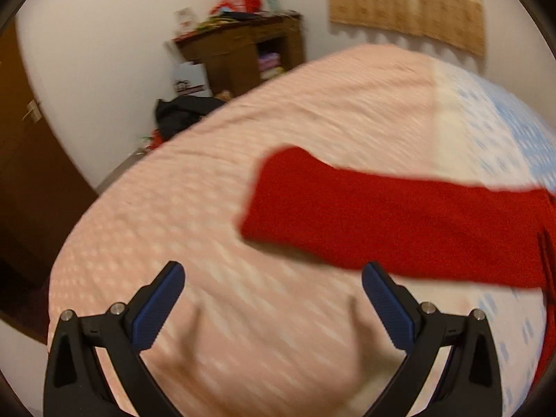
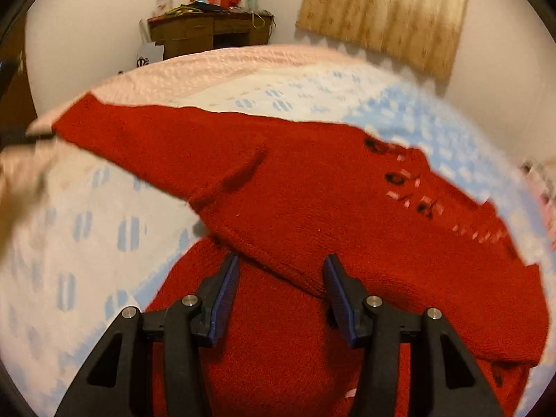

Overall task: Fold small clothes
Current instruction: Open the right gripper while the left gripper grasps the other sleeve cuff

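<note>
A small red knitted sweater [image 2: 312,208] lay spread on the pink-and-blue patterned bedspread [image 2: 87,243], one sleeve [image 1: 382,215] stretched out to the left. The right gripper [image 2: 281,271] hovered over its near folded hem with jaws parted, gripping nothing. The left gripper [image 1: 272,278] hung wide apart and empty over pink bedding, near the sleeve's cuff.

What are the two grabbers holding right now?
Nothing. The left gripper hangs open over the bedspread. The right gripper is open above the red sweater, not pinching it.
</note>
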Available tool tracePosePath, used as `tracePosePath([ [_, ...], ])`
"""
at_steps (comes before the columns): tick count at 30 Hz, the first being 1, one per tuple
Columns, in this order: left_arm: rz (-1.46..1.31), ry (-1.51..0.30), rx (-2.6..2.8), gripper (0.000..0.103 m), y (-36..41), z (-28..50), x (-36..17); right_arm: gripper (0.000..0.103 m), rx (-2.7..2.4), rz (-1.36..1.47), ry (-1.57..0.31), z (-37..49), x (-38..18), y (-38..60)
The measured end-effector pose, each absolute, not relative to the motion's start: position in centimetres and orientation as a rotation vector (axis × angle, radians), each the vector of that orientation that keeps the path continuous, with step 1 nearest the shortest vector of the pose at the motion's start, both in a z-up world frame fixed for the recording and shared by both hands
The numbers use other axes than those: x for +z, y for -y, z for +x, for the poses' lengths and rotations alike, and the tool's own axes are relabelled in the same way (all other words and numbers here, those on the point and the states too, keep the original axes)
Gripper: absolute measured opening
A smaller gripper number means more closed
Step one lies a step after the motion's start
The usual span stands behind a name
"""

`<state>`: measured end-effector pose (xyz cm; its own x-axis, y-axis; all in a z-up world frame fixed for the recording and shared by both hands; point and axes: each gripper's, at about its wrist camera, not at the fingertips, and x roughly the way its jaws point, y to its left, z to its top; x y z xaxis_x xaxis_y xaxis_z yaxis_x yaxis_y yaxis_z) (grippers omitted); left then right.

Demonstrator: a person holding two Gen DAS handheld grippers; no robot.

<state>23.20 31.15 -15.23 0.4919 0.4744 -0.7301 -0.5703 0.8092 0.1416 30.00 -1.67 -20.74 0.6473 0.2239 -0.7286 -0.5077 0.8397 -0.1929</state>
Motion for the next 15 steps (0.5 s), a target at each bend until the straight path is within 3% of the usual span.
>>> tracePosePath([
  [3,-0.191,-0.856,0.666,0.102,-34.5,23.8,-15.3,0.053,0.42,-0.412,-0.75,30.0,-20.8,1.7],
  [5,-0.23,-0.862,0.673,0.092,-35.9,24.1,-15.4,0.055,0.422,-0.398,-0.751,30.3,-20.8,1.9],
  [10,-0.284,-0.858,0.612,0.085,-36.4,25.4,-15.5,0.058,0.409,-0.396,-0.742,29.9,-20.9,2.1],
  [15,-0.319,-0.866,0.581,0.071,-36.6,27.4,-16.2,0.06,0.395,-0.408,-0.73,29.7,-20.9,1.9],
])
